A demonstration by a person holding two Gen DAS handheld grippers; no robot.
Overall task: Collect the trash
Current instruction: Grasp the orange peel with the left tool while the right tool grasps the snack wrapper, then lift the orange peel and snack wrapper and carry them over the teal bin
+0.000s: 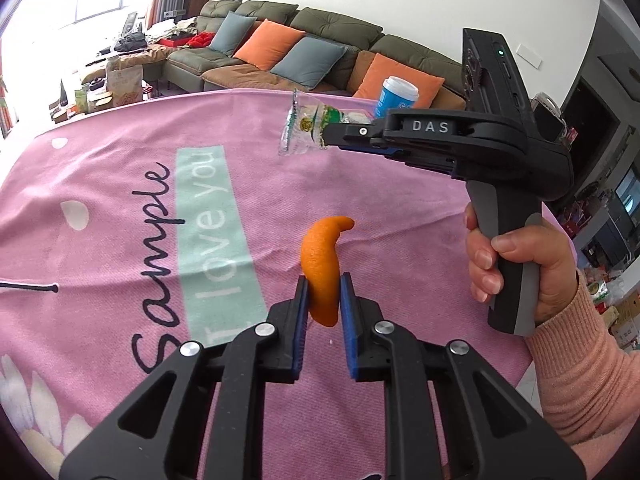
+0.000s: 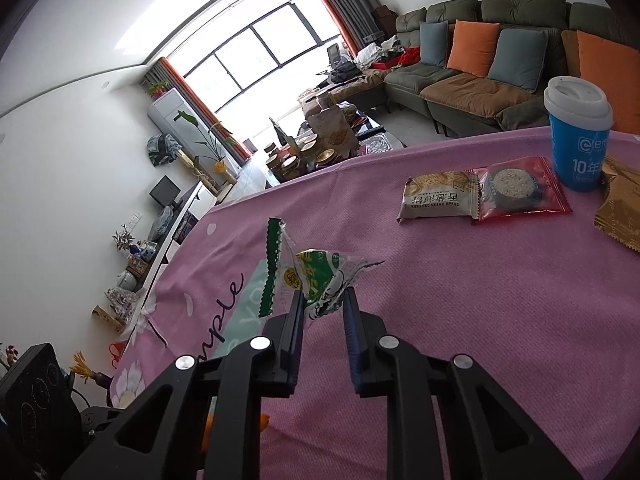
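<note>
Left tongs: my left tongs (image 1: 324,292) are pinched on a curved strip of orange peel (image 1: 324,264), blue pads pressing both sides; the peel stands clear above the cloth.
Right tongs: my right tongs (image 2: 323,304) are clamped on a crumpled clear snack wrapper (image 2: 316,280) with green print and a green zigzag edge, which sticks up out of the jaws.
Right tongs from the left camera: I see them (image 1: 326,136) side-on, holding the wrapper (image 1: 304,130) off the table, near the far edge.
Right hand: a hand (image 1: 520,268) in a peach knitted sleeve (image 1: 580,380) grips the grey handle.
Table: covered by a pink cloth (image 1: 400,200) printed with "Sample" and "I love you".
Other packets: a beige green onion cracker packet (image 2: 438,196) and a red biscuit packet (image 2: 518,190) lie touching side by side on the cloth, well beyond my right tongs; a gold wrapper (image 2: 618,208) lies at the right edge.
Cup: a blue paper cup with a white lid (image 2: 578,132) stands upright just behind the red packet.
Background: a green sofa (image 1: 340,28) with orange and grey-blue cushions.
</note>
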